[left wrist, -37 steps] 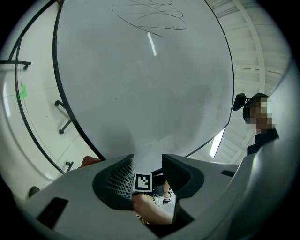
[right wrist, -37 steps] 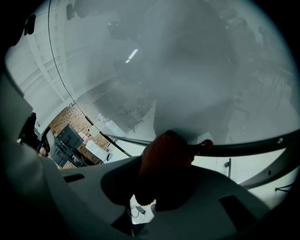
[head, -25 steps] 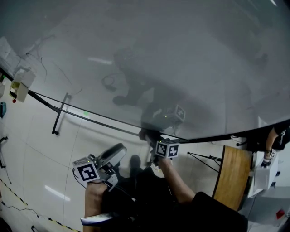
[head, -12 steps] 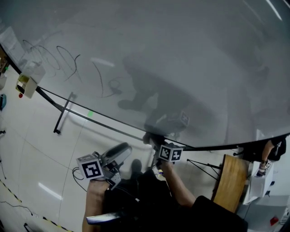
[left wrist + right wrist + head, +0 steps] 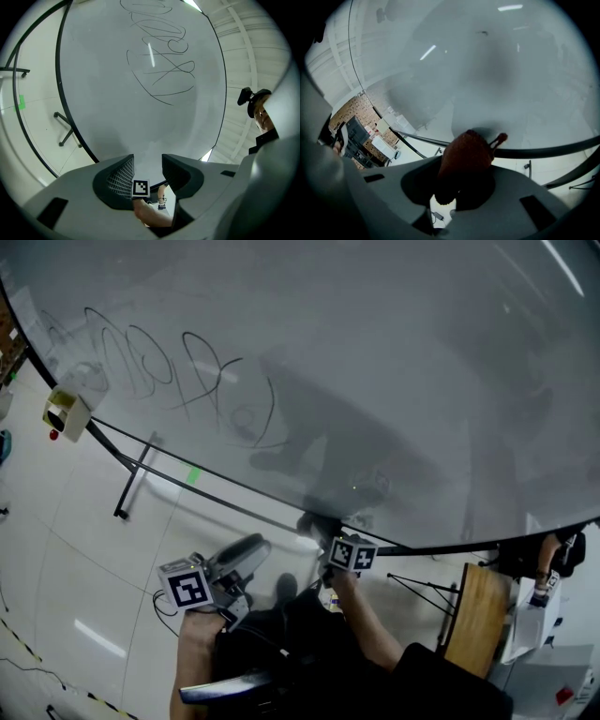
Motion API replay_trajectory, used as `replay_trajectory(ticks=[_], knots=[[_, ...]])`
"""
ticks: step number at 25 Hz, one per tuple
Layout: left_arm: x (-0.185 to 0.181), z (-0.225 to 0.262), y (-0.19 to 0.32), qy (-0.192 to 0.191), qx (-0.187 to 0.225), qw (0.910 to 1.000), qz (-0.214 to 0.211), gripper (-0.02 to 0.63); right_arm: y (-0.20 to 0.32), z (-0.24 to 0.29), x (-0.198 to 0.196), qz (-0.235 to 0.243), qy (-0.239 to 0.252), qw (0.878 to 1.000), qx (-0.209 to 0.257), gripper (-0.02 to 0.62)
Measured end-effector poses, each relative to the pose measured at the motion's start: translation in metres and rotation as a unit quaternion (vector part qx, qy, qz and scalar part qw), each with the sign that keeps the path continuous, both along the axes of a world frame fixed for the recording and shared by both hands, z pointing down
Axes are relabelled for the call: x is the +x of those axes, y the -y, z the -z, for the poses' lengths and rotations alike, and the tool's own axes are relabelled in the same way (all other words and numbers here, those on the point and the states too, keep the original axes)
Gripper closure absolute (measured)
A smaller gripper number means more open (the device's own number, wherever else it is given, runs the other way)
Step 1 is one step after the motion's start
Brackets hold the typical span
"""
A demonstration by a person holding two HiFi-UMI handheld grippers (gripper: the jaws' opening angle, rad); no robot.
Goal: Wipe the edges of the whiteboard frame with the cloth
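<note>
2 grippers are in use. The right gripper point(image 5: 458, 183) is clamped on a reddish-brown cloth point(image 5: 466, 152), whose top lies against the black lower edge of the whiteboard frame point(image 5: 543, 151). The left gripper point(image 5: 147, 169) has its jaws apart and holds nothing, away from the whiteboard point(image 5: 394, 352). Dark scribbles point(image 5: 187, 371) mark the board's left part.
</note>
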State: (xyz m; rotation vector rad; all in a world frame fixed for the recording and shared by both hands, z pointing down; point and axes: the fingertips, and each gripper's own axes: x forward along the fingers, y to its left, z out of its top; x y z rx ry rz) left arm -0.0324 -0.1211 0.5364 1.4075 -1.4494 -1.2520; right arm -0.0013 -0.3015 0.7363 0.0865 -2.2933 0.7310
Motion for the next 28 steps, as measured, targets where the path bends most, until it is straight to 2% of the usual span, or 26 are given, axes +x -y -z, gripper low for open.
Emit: replay_trajectory(ticks=[7, 15, 19, 23, 28], knots=[[-0.017, 0.001, -0.032, -0.002, 0.003, 1.0000, 0.007, 0.422, -0.012, -0.001, -0.015, -0.018, -0.006, 1.000, 0.015, 0.518], [-0.031, 0.000, -0.041, -0.009, 0.005, 0.9999, 0.012, 0.422, -0.033, -0.001, -0.031, 0.000, -0.011, 1.000, 0.015, 0.518], [-0.042, -0.009, -0.039, -0.010, -0.017, 0.9996, 0.021, 0.422, -0.046, 0.000, -0.043, 0.022, 0.002, 1.000, 0.003, 0.519], [-0.059, -0.010, -0.038, 0.012, -0.058, 0.9979, 0.025, 0.422, -0.059, 0.002, -0.056, 0.039, 0.019, 0.999, -0.006, 0.520], [-0.071, -0.020, -0.023, 0.007, -0.088, 0.9956, 0.031, 0.422, -0.069, 0.003, -0.066, 0.052, 0.041, 0.998, -0.018, 0.520]])
